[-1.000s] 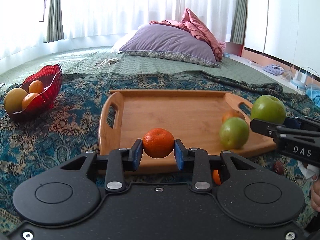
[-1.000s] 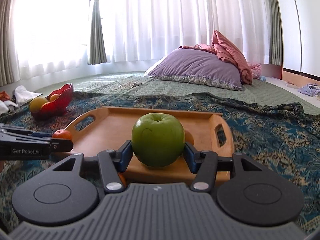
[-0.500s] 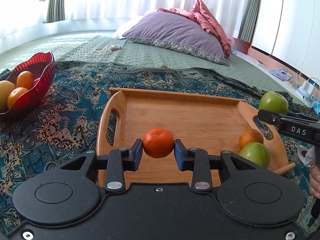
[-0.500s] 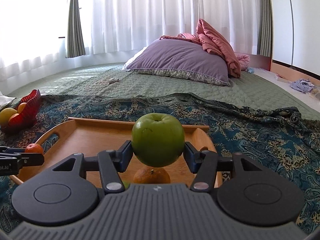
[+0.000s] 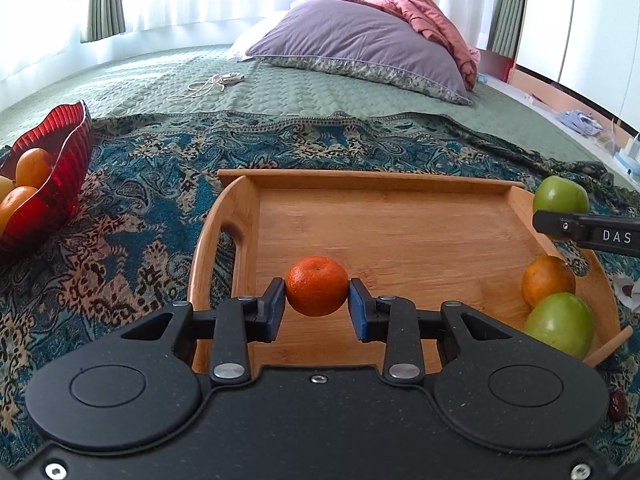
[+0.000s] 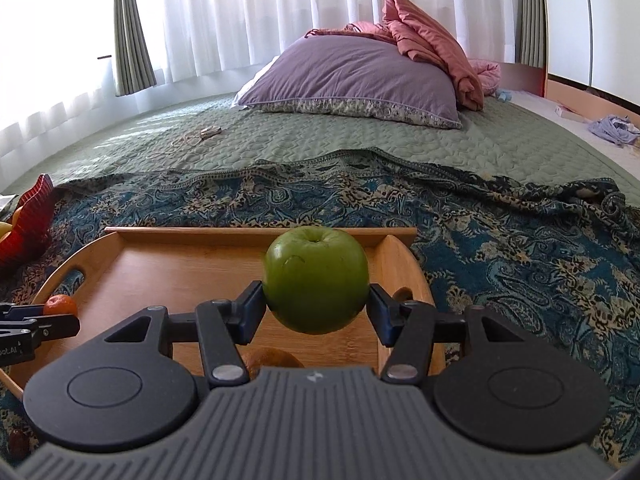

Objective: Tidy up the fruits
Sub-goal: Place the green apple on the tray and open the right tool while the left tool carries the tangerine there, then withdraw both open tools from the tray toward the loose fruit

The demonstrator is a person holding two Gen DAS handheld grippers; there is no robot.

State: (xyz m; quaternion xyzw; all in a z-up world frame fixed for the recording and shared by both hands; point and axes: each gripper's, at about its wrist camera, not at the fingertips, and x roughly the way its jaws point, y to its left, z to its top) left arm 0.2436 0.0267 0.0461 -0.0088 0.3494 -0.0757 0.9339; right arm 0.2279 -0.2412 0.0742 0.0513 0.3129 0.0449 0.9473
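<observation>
Left wrist only: second green apple (image 5: 559, 325) beside orange (image 5: 547, 280) on tray (image 5: 400, 216)

— What fruit is held up right now?

— A small round orange tangerine (image 5: 317, 286) with dimpled skin, clamped at its sides above the near left part of the rectangular wooden tray with cut-out handles (image 5: 384, 216). And a large glossy green apple (image 6: 316, 280), stem dimple up, clamped above the tray's right end.

— And on the tray itself?

— A second green apple (image 5: 560, 324) at the near right corner, touching a duller orange citrus fruit (image 5: 547, 280) just behind it.

— Elsewhere?

— A ribbed red glass bowl (image 5: 60, 168) at far left holds orange and yellow fruit (image 5: 32, 167).
</observation>
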